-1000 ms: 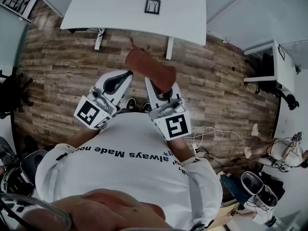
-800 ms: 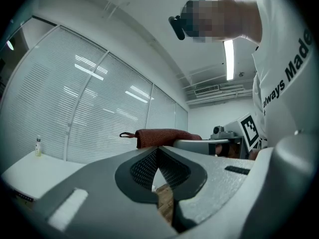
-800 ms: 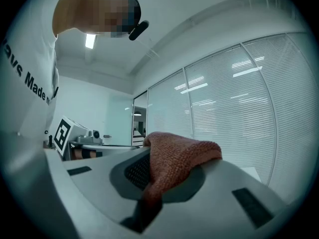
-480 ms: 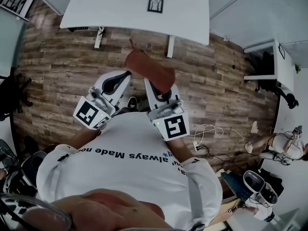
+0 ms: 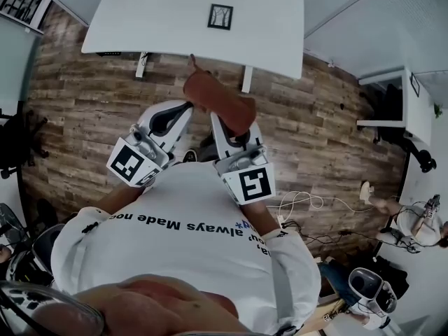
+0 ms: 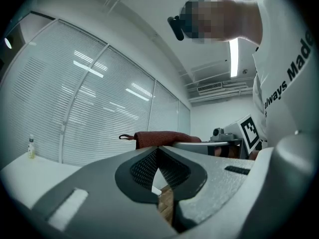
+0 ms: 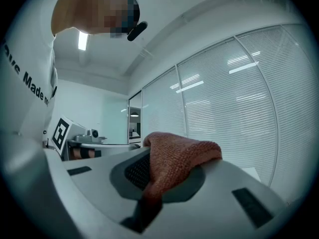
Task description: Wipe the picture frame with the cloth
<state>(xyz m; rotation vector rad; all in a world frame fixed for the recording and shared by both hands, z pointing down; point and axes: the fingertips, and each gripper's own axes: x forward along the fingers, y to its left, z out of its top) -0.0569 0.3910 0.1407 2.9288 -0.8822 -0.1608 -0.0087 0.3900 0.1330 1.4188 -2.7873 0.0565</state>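
Observation:
A small black picture frame (image 5: 220,17) lies on the white table (image 5: 154,19) at the top of the head view, well ahead of both grippers. A reddish-brown cloth (image 5: 217,100) is clamped in my right gripper (image 5: 222,121), which is shut on it and held over the wooden floor near my body. In the right gripper view the cloth (image 7: 177,158) drapes over the jaws and hides their tips. My left gripper (image 5: 180,110) sits just left of it, shut with nothing between its fingers (image 6: 149,168). The cloth (image 6: 159,137) shows beyond its jaws.
Wooden floor (image 5: 91,110) lies between me and the table, whose legs (image 5: 246,79) stand at its near edge. A dark chair (image 5: 14,135) is at the left, a second desk (image 5: 395,100) at the right. Cables (image 5: 308,201) lie on the floor. A small bottle (image 6: 31,147) stands on the table.
Both grippers keep their pose, with the cloth still held in the right one. The table and frame have shifted slightly in the head view.

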